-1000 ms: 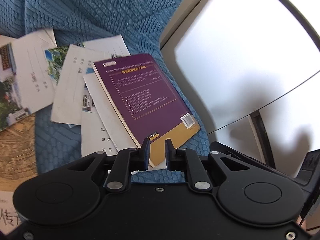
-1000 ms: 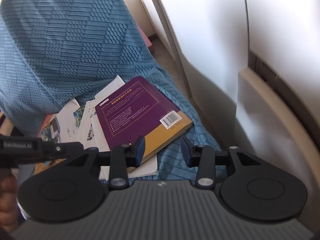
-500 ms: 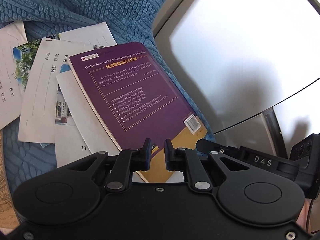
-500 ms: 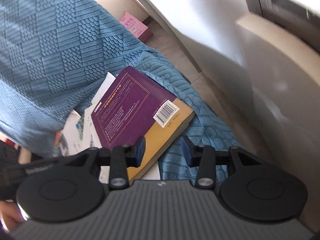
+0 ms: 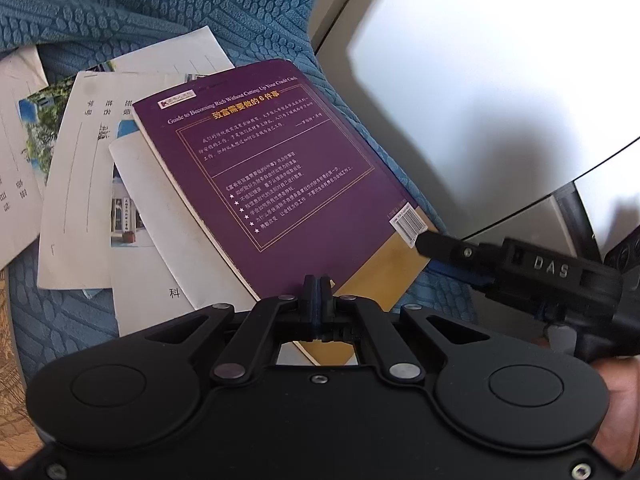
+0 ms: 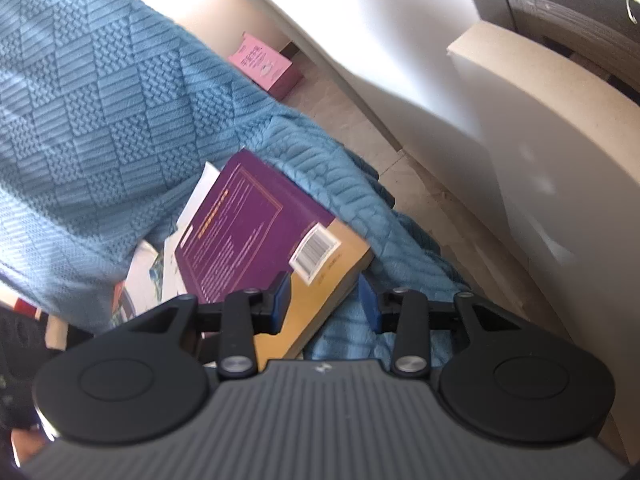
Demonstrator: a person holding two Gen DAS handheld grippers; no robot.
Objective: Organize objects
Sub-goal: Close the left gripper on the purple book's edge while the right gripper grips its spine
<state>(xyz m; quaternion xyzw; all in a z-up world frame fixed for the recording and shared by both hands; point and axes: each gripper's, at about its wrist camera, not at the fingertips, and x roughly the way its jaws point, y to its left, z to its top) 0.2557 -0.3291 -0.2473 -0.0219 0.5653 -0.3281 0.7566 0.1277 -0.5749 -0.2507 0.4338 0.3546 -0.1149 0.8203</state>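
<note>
My left gripper [image 5: 319, 286] is pressed together on nothing, tips parked over the near edge of the purple book [image 5: 276, 184], prob to pin it, while my right gripper [image 6: 325, 295] is closing, pads not yet on the book's yellow corner between them. Book lies back-cover up on loose papers [image 5: 92, 184] over the blue blanket [image 6: 100, 92], beside a white cabinet [image 5: 480, 80]. Can't tell if the left tips touch the cover; right view is blurred.
</note>
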